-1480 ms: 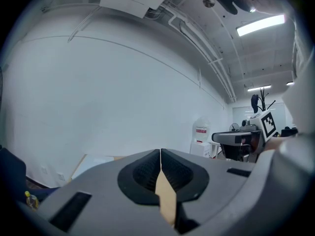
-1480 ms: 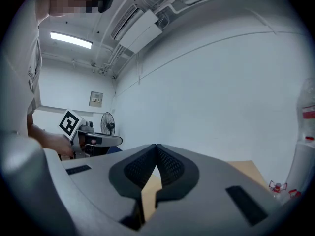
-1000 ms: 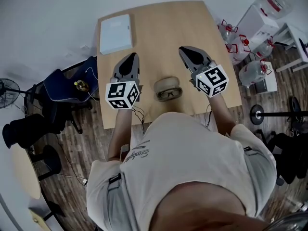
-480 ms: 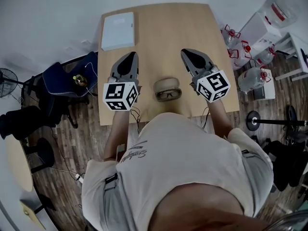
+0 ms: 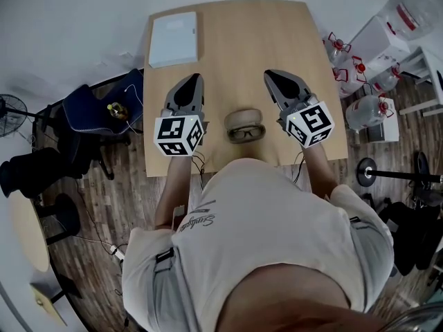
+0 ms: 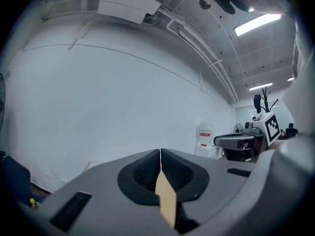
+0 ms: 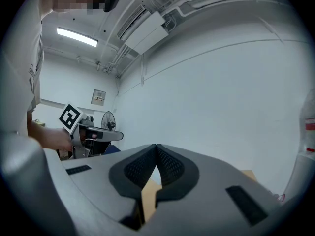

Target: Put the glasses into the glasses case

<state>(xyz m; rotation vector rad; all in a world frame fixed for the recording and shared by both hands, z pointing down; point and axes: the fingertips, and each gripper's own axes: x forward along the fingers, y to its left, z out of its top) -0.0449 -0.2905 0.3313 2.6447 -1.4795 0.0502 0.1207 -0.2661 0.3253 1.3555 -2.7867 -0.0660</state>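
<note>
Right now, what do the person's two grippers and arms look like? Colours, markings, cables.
Both the left gripper and right gripper have grey shells with black ribbed pads. Each carries a white cube with black square markers. A thin dark cable hangs behind each. The person wears a pale short-sleeved T-shirt.

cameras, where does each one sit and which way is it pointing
Head view: on the person's head, looking steeply down at the table, glasses and case; shows torso, arms, left gripper, right gripper.
Left gripper view: on the left gripper, facing the wall along its shut jaws.
Right gripper view: likewise, on the right gripper; jaws shut.
Shared: each gripper view also shows the other gripper.
</note>
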